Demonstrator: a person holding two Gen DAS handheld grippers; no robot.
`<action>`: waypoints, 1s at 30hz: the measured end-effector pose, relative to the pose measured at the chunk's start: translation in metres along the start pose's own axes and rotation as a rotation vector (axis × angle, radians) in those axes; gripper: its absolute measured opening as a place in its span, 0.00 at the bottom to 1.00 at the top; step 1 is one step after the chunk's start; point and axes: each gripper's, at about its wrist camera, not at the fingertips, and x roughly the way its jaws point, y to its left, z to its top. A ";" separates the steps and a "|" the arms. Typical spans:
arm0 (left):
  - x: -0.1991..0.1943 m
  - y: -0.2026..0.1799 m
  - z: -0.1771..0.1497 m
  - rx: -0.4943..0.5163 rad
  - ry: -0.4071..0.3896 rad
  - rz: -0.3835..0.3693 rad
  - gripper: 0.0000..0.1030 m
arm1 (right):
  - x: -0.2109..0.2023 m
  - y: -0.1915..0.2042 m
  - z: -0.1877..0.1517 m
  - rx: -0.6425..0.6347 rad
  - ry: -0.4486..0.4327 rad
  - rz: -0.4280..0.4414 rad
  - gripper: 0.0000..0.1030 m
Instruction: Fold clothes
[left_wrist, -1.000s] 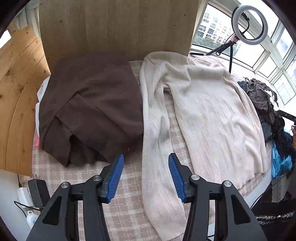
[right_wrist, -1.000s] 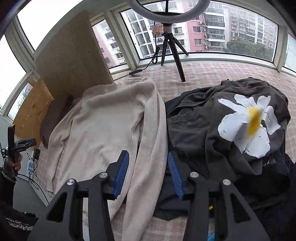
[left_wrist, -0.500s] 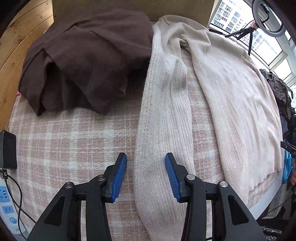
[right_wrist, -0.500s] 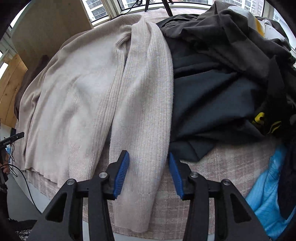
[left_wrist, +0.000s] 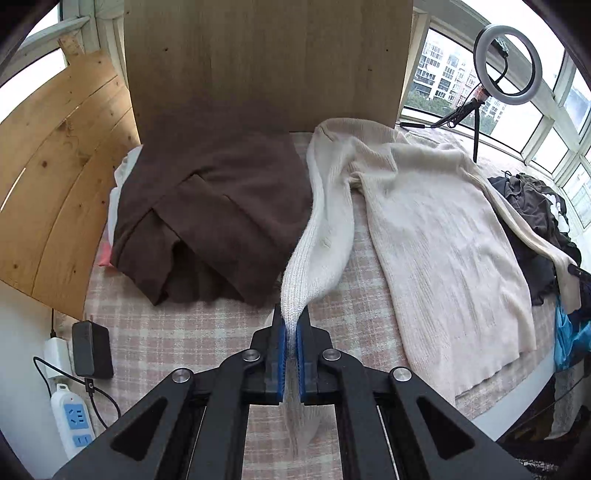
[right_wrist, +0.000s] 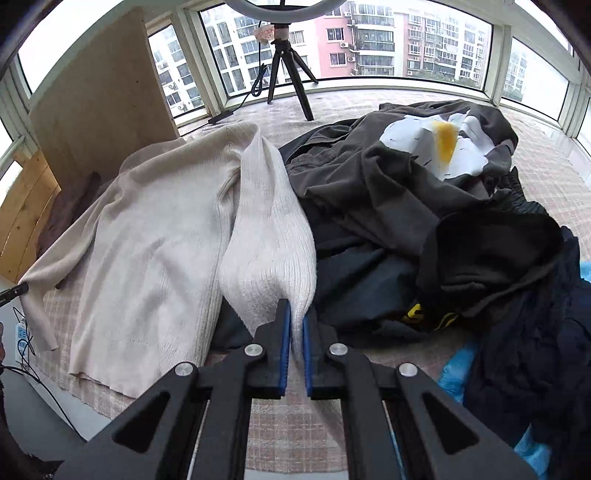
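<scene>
Left wrist: sleeve (left_wrist: 325, 236) in left gripper (left_wrist: 291, 332).

The sweater (left_wrist: 436, 236) is a cream ribbed knit, lying on a pink and beige plaid cover (left_wrist: 177, 332). Left of it sits a chocolate brown garment (left_wrist: 221, 206). On the right, a charcoal top (right_wrist: 388, 192) has a white flower print with a yellow centre (right_wrist: 443, 144). Bright blue fabric (right_wrist: 454, 373) peeks out near the edge. Both grippers are black with blue pads (left_wrist: 282, 354).
</scene>
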 end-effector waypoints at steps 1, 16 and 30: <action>0.000 0.019 0.010 -0.003 -0.002 0.083 0.06 | -0.006 -0.009 0.008 0.009 -0.020 -0.055 0.04; 0.054 -0.093 -0.084 0.037 0.269 -0.317 0.28 | 0.029 0.070 -0.065 -0.032 0.158 0.239 0.19; 0.038 -0.126 -0.076 0.048 0.191 -0.374 0.03 | 0.052 0.099 -0.085 -0.036 0.239 0.371 0.21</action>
